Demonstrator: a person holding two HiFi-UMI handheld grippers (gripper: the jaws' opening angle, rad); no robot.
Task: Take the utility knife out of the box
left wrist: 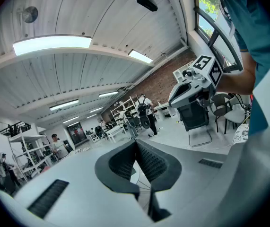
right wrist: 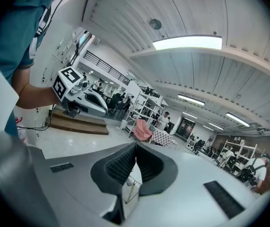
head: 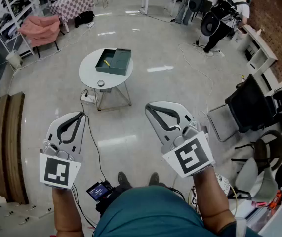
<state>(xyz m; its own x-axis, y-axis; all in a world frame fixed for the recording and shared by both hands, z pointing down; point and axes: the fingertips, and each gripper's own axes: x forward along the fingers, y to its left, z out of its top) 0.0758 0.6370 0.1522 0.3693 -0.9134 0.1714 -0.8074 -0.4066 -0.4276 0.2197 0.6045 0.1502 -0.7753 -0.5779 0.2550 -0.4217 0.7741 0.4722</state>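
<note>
A dark green box [head: 114,61] lies open on a small round white table [head: 88,76] some way ahead of me. A yellow utility knife [head: 106,62] rests inside the box's left half. My left gripper [head: 82,114] and right gripper [head: 147,106] are held close to my body, far short of the table, pointing toward it. Both are shut with nothing between the jaws. The left gripper view shows its ribbed pads [left wrist: 146,162] pressed together, and the right gripper view shows its pads [right wrist: 125,164] closed the same way.
A small round object [head: 100,83] sits at the table's near edge. A power strip [head: 88,98] and cables lie on the floor below. Black chairs [head: 247,110] stand to the right, a pink-draped chair [head: 41,28] and a checkered table [head: 72,5] at back left.
</note>
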